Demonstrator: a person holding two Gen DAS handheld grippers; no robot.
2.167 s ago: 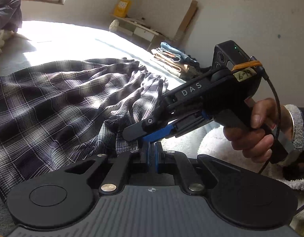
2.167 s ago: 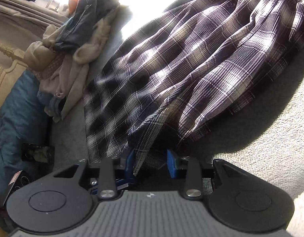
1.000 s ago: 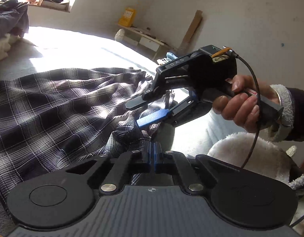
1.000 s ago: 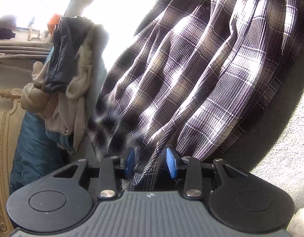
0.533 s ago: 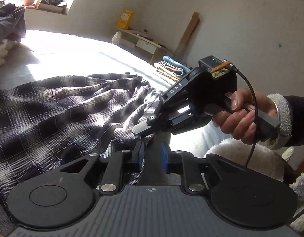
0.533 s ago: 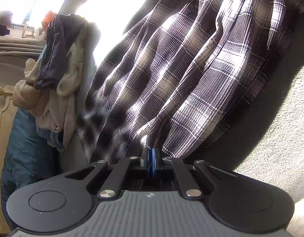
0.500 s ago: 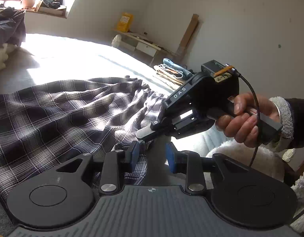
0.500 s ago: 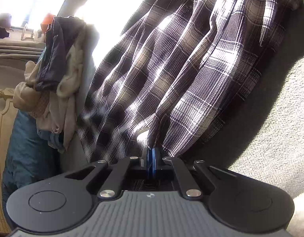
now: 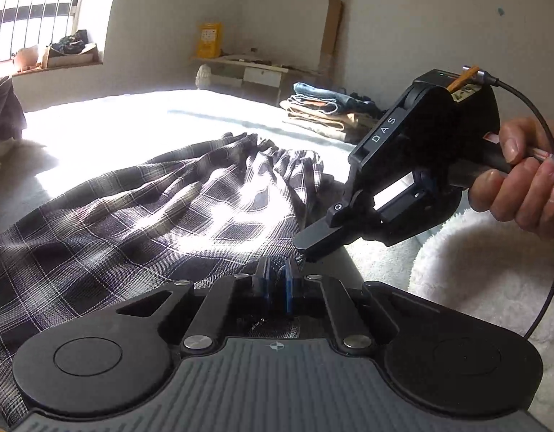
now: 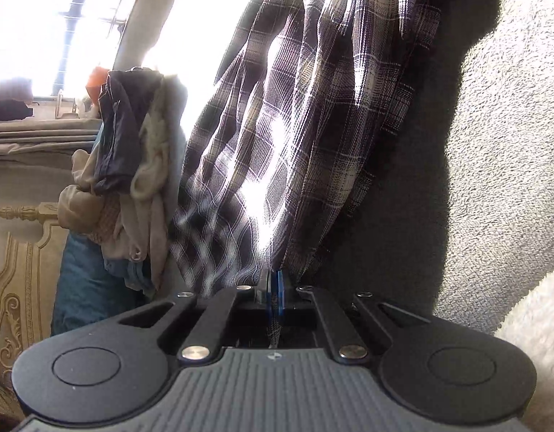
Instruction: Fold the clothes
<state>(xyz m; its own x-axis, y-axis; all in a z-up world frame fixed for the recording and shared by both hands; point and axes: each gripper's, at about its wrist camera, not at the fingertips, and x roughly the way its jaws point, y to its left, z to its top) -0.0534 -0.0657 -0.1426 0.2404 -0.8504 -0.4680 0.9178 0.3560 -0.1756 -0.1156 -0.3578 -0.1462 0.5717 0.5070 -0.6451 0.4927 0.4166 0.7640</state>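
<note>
The jaws of the right gripper (image 10: 273, 288) are pressed tight together, and they pinch the edge of the plaid skirt (image 9: 140, 223). The jaws of the left gripper (image 9: 277, 280) sit a little apart, with a bit of the same cloth between them. I cannot tell if they really grip it.

The plaid skirt lies spread on the grey bed cover (image 9: 107, 136), full of small waves. One end bunches up near a pile of folded clothes (image 9: 324, 111) far back. The corner nearest both grippers is lifted off the bed. I think both grippers hold this corner close together so the cloth can be picked up and laid over itself for a fold. From the right wrist view the skirt hangs long and stretched, so it is being pulled up there.

A messy heap of clothes (image 10: 133, 165) waits beside the skirt, maybe for folding too.

The person's right hand (image 9: 522, 176) squeezes the handle. White letters on the right gripper's side read "DAS". A small tag on top has writing too small to read.
</note>
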